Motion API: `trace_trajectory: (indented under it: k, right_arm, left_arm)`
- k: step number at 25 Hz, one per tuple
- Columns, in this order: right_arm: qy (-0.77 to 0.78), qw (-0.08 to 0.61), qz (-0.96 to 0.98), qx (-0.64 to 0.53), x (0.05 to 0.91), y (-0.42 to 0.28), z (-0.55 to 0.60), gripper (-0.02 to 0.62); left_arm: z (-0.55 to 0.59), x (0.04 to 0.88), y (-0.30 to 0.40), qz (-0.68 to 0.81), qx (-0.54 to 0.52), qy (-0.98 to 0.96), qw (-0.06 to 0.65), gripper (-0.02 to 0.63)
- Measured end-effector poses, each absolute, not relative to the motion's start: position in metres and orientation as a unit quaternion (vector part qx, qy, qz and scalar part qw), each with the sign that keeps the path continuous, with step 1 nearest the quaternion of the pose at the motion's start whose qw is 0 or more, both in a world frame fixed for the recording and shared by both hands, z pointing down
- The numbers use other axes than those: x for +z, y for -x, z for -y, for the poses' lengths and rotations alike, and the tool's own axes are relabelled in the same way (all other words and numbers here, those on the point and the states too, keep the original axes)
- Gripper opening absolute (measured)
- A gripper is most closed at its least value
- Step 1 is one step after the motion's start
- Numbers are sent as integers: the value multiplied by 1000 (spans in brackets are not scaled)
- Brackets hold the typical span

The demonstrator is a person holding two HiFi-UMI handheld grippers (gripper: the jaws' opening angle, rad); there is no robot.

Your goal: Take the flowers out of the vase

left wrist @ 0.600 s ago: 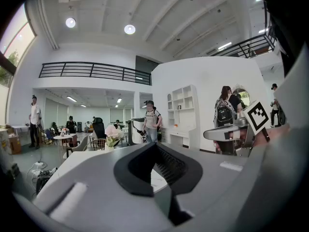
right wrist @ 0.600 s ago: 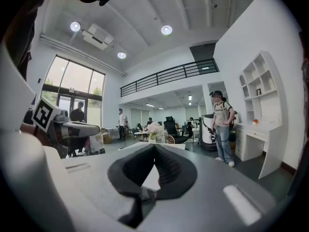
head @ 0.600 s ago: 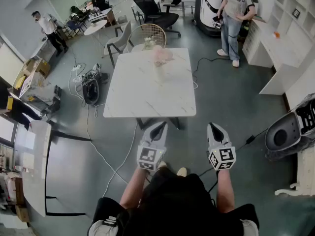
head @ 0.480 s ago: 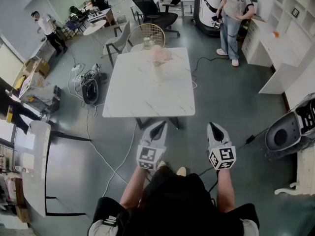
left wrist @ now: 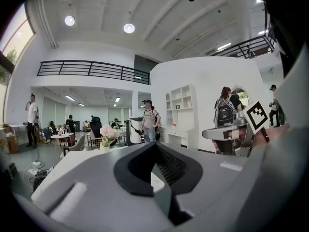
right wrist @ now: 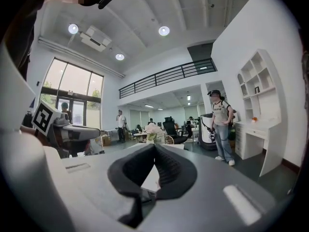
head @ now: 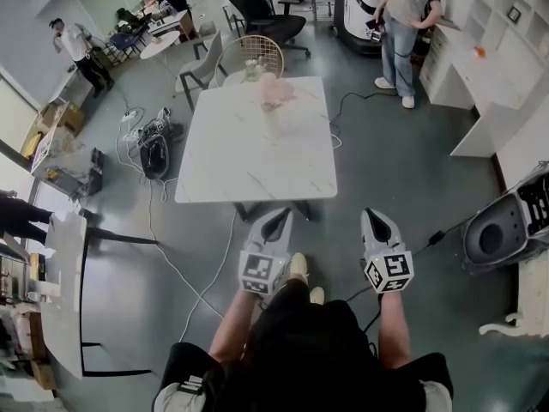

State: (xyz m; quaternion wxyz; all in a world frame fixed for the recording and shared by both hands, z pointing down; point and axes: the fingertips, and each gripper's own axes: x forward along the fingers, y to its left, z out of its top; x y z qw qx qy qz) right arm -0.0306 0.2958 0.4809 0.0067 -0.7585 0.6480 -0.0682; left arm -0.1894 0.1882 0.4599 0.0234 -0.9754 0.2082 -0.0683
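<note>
A bunch of pale pink flowers (head: 273, 93) stands in a whitish vase (head: 271, 127) near the far end of a white marble table (head: 232, 170). My left gripper (head: 276, 221) and right gripper (head: 375, 220) hang side by side over the grey floor, just short of the table's near edge. Both are shut and hold nothing. In the left gripper view the flowers (left wrist: 107, 132) show small and far off, left of the closed left gripper (left wrist: 154, 144). In the right gripper view the flowers (right wrist: 153, 129) sit right above the closed right gripper (right wrist: 154, 146).
A wicker-backed chair (head: 257, 54) and a grey chair (head: 202, 67) stand behind the table. A person (head: 403, 24) stands at the back right by white shelving (head: 493, 75). Cables and a dark bag (head: 156, 153) lie left of the table. A grey machine (head: 506, 230) is at the right.
The wearer has stepped forward: a shoe now shows between the grippers, which sit slightly nearer the table. Both grippers stay shut and empty.
</note>
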Motion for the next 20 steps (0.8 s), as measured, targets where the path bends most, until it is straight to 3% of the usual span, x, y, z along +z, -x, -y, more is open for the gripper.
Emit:
trace_trajectory:
  k: [20]
  right_arm:
    - [755, -10, -650, -85, 496, -60, -200, 3]
  left_arm:
    - [-87, 478, 85, -209, -74, 975, 0, 8]
